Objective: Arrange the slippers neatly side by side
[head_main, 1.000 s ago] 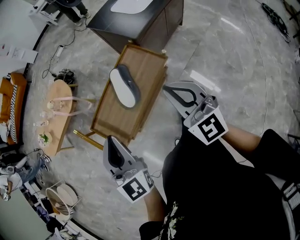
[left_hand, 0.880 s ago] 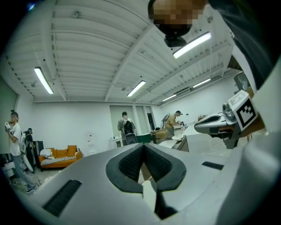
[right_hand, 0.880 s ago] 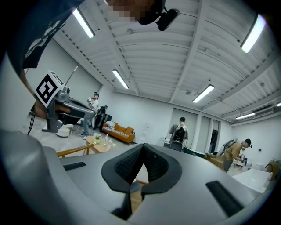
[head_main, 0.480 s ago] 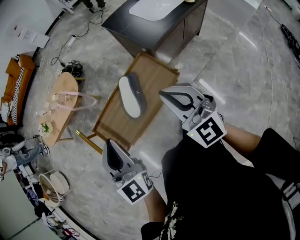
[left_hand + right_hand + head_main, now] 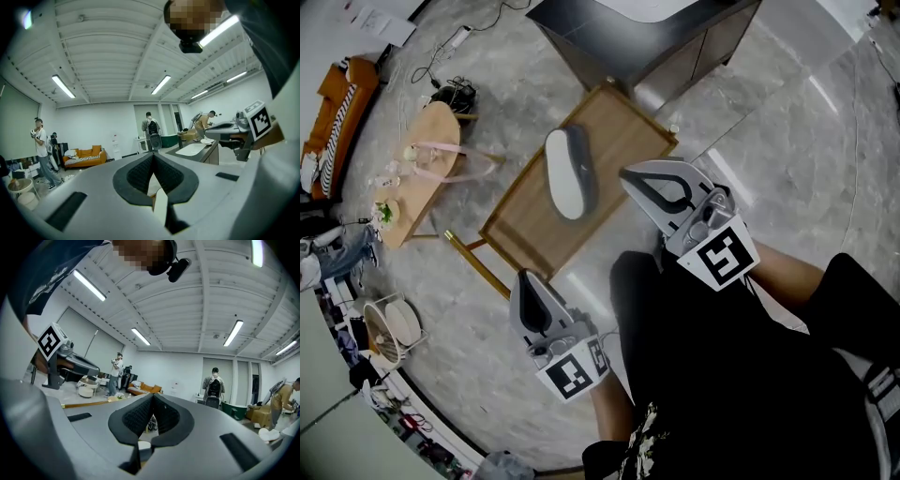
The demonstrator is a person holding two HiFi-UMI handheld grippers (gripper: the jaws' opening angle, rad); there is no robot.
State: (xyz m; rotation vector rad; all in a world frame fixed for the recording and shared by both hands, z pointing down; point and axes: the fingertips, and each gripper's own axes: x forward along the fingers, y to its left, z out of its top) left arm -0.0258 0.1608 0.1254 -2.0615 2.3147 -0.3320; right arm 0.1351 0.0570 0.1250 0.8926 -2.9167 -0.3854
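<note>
We see 1 slipper [image 5: 570, 173] on the wooden surface [image 5: 623, 127]. Left gripper [image 5: 521, 279] and right gripper [image 5: 626, 174]: jaws closed, empty

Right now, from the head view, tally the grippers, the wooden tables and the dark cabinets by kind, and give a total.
Grippers: 2, the left gripper and the right gripper
Wooden tables: 2, the rectangular table and the oval table
Dark cabinet: 1
Total: 5

Grey-white slipper [image 5: 568, 174]; brown wood table [image 5: 625, 131]; grey marbled floor [image 5: 787, 122].
</note>
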